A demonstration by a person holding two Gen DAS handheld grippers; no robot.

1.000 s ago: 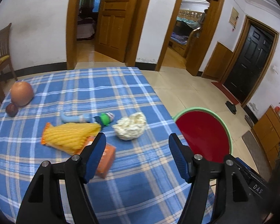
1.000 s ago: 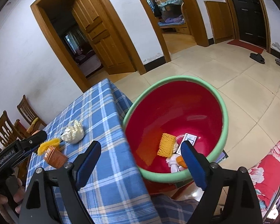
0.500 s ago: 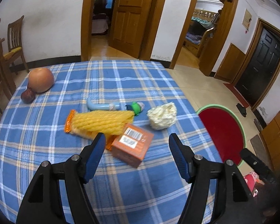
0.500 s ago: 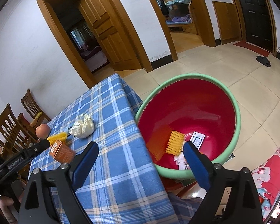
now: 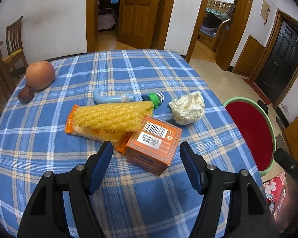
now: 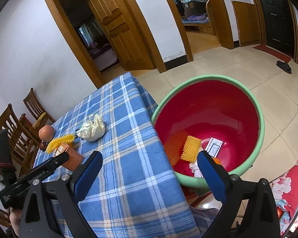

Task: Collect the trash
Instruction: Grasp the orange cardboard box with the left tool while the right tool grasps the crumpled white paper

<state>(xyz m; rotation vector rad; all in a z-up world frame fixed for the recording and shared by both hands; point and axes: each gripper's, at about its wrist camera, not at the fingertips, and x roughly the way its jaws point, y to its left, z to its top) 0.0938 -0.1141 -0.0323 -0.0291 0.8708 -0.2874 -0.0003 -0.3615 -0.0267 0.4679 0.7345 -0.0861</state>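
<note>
On the blue plaid table (image 5: pixel 129 202) lie an orange box (image 5: pixel 155 146), a yellow foam net (image 5: pixel 113 115) over an orange wrapper (image 5: pixel 89 131), crumpled white paper (image 5: pixel 187 107) and a blue tube with a green cap (image 5: pixel 117 98). My left gripper (image 5: pixel 146 150) is open, its fingertips either side of the box's near corner without touching it. My right gripper (image 6: pixel 149 156) hovers over the table's edge beside the red basin (image 6: pixel 262 123); its jaws are opening with nothing between them. The basin holds a yellow net (image 6: pixel 190 147) and a white card (image 6: pixel 214 148).
An apple (image 5: pixel 40 75) and a small dark fruit (image 5: pixel 25 96) sit at the table's far left. Wooden chairs (image 6: pixel 19 123) stand beyond that side. The basin stands low beside the table's right edge on a tiled floor (image 6: pixel 278 91).
My left gripper has come down and swung left toward the orange box, which now sits at its fingertips. The right gripper's jaws have spread wider, and it has drifted a little over the table edge.
</note>
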